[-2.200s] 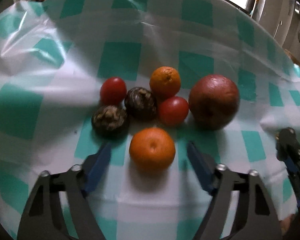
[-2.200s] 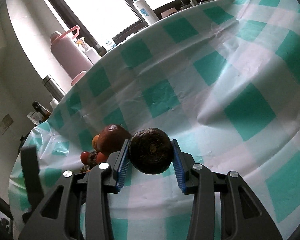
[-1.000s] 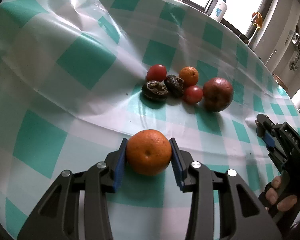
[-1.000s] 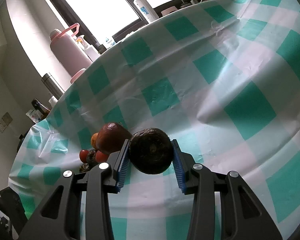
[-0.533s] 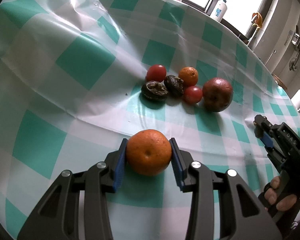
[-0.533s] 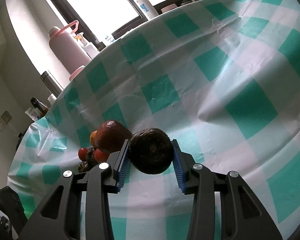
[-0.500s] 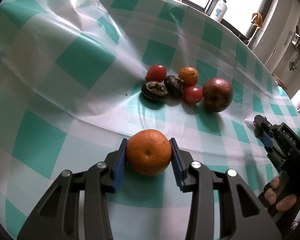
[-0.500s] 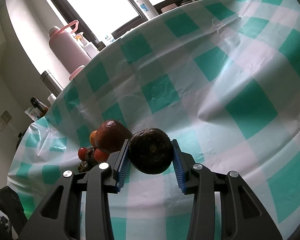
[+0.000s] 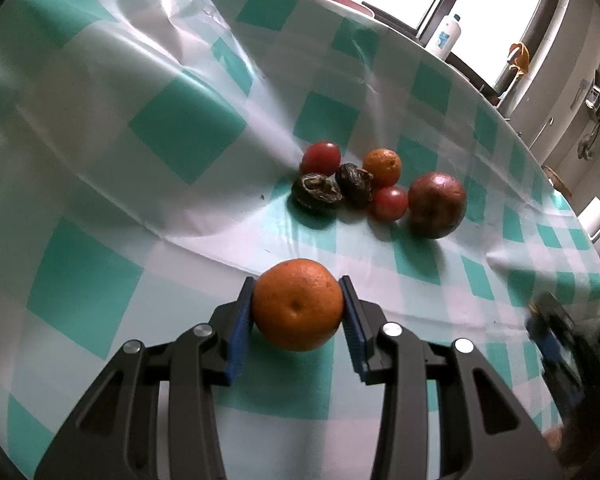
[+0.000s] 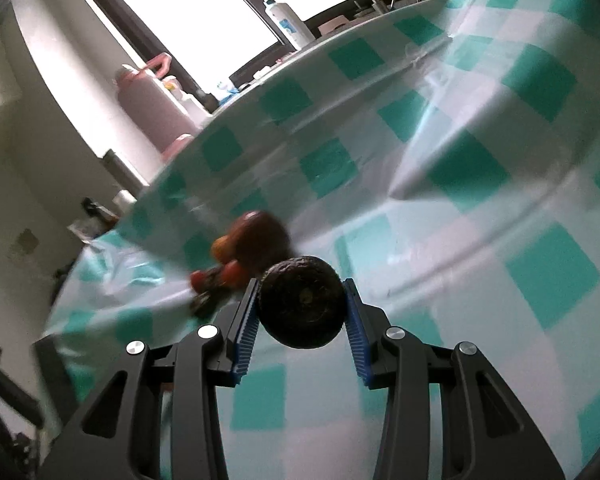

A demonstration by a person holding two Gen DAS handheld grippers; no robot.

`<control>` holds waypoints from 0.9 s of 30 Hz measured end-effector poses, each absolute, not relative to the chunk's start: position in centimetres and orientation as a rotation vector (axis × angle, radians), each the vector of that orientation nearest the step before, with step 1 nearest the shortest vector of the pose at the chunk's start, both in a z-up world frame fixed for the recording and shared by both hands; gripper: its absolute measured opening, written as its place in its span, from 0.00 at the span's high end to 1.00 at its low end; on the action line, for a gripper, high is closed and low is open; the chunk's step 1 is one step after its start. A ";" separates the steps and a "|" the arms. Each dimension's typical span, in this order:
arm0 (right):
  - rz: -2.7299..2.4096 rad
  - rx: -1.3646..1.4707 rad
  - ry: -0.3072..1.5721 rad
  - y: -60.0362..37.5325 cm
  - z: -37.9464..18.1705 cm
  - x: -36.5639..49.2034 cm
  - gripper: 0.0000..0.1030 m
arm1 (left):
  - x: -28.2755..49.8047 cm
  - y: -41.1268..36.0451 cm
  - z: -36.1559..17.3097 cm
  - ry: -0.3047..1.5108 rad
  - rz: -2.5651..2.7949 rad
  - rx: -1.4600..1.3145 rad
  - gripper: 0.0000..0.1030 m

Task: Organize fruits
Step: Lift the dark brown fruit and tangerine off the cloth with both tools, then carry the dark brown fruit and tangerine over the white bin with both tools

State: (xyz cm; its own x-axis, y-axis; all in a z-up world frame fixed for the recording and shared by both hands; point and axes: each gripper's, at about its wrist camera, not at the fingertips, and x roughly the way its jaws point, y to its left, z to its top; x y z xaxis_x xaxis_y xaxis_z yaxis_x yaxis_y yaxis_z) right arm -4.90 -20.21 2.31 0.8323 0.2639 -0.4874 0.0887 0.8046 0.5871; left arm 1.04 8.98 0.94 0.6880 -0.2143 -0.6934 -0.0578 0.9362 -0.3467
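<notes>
While both grippers hold fruit, we see a checked surface point(image 9: 172, 128).
Left gripper point(image 9: 298, 316) jaws clamp an orange point(image 9: 298, 304); right gripper point(image 10: 302, 312) jaws clamp a dark wrinkled fruit point(image 10: 302, 306); more fruit clusters farther away.

On the round table with the green-and-white checked plastic cloth point(image 9: 180, 132), a group of fruits lies near the middle. In the left wrist view, the small red tomato point(image 9: 321, 152) is at the far left of the group. Before it lie two dark wrinkled fruits point(image 9: 317, 191) side by side. The small orange mandarin point(image 9: 382, 167) is behind the second red tomato point(image 9: 389, 203). The large dark-red round fruit point(image 9: 437, 205) lies at the right end, just beside this tomato. Behind the table's far edge stands a white plastic bottle point(image 9: 444, 37).
</notes>
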 end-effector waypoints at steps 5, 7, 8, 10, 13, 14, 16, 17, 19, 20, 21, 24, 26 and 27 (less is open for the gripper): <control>0.153 0.643 0.583 -20.9 3.5 -9.5 0.61 | 0.4 8.8 1.2 0.799 -0.052 -0.333 0.60; 0.163 0.616 0.568 -21.5 4.2 -11.6 0.61 | -0.8 8.1 1.3 0.803 -0.046 -0.319 0.60; 0.159 0.599 0.562 -21.8 4.4 -12.4 0.61 | -1.4 7.6 1.5 0.807 -0.051 -0.313 0.60; 0.145 0.564 0.555 -22.7 4.8 -14.3 0.61 | -3.3 5.8 1.9 0.797 -0.080 -0.269 0.60; 0.109 0.533 0.547 -24.7 5.0 -17.3 0.61 | -5.9 2.8 2.7 0.770 -0.130 -0.204 0.60; 0.098 0.528 0.543 -25.3 5.0 -18.2 0.61 | -7.1 1.3 2.9 0.768 -0.164 -0.183 0.60; 0.077 0.509 0.531 -26.9 5.1 -20.7 0.61 | -8.8 -1.3 3.2 0.761 -0.208 -0.137 0.60; 0.066 0.495 0.527 -27.5 5.1 -21.6 0.61 | -9.4 -2.4 3.2 0.759 -0.226 -0.117 0.60; 0.040 0.453 0.519 -28.6 5.1 -23.8 0.61 | -11.4 -5.7 3.3 0.753 -0.286 -0.056 0.60; 0.022 0.428 0.515 -29.2 5.1 -25.1 0.61 | -12.2 -7.0 3.3 0.750 -0.308 -0.032 0.60; -0.001 0.402 0.511 -30.0 5.0 -26.7 0.61 | -13.2 -8.6 3.3 0.746 -0.338 -0.003 0.60; -0.056 0.382 0.506 -32.6 4.4 -30.9 0.61 | -16.7 -13.3 3.1 0.731 -0.437 0.100 0.60; -0.092 0.387 0.504 -34.3 3.9 -33.4 0.61 | -19.3 -16.3 2.8 0.717 -0.510 0.176 0.60; -0.114 0.389 0.502 -35.1 3.7 -34.6 0.61 | -20.1 -17.3 2.7 0.715 -0.532 0.197 0.60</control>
State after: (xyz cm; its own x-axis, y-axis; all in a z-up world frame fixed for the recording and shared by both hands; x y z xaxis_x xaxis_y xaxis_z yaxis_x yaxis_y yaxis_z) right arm -34.61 -35.15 3.66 0.8722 -0.0122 -0.4890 0.2006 0.9206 0.3349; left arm -20.12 -17.32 2.71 0.6297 -0.3958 -0.6684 0.5273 0.8497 -0.0063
